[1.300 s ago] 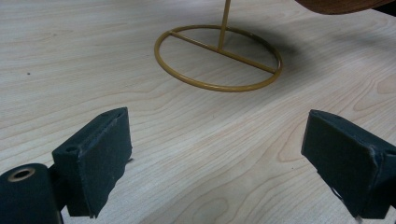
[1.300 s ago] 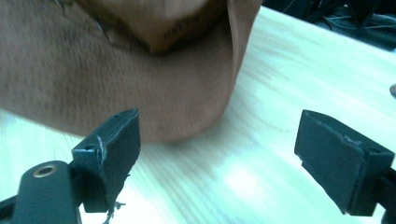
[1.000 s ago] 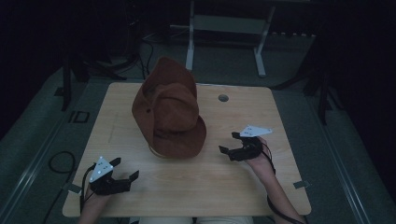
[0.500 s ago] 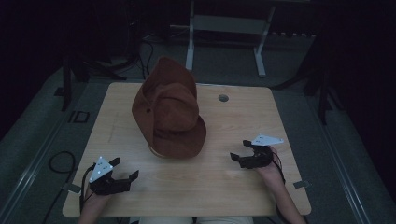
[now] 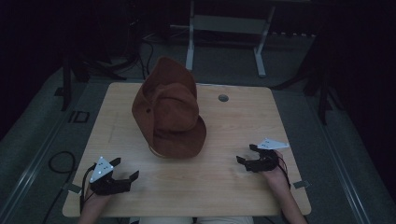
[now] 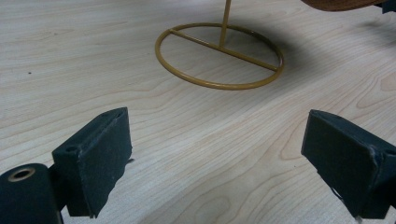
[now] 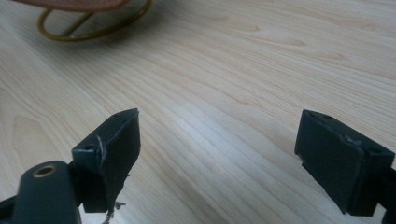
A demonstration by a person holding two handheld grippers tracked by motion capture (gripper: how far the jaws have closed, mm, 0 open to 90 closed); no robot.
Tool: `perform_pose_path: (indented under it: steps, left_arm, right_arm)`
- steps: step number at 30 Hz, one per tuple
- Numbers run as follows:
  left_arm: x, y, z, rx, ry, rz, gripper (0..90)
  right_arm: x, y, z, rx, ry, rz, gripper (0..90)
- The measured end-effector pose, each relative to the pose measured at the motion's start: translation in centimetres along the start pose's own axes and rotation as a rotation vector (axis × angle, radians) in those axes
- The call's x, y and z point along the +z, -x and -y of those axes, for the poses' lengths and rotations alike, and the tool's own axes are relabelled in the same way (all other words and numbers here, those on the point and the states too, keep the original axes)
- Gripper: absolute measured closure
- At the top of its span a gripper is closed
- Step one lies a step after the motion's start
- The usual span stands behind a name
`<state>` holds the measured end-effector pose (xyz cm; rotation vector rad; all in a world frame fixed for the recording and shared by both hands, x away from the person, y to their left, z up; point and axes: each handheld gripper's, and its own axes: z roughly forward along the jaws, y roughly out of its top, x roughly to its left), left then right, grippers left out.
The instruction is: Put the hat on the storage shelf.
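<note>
Mid-table, brown hat [image 5: 169, 114] on stand [image 6: 219, 56], long axis front-back, crown tilted away; both grippers' jaws released, empty.

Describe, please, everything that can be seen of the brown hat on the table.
The brown hat is wide-brimmed, with a creased crown and what looks like a small eyelet on its side; the material looks like felt or suede. It sits tilted on a thin gold-coloured wire stand, whose ring base, with one crossbar and an upright rod, rests on the light wooden table. It stands left of the table's middle, toward the far edge. Neither the left claw nor the right claw touches it; both are open, near the front edge.
</note>
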<state>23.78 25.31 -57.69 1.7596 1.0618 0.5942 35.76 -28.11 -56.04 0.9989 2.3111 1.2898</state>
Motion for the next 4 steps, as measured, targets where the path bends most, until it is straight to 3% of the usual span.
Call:
perform_pose_path:
  steps: [4]
  left_arm:
    - [0.01, -0.01, 0.02, 0.002, 0.0, 0.001, 9.3]
  right_arm:
    - [0.08, 0.02, 0.06, -0.003, 0.0, 0.004, 14.0]
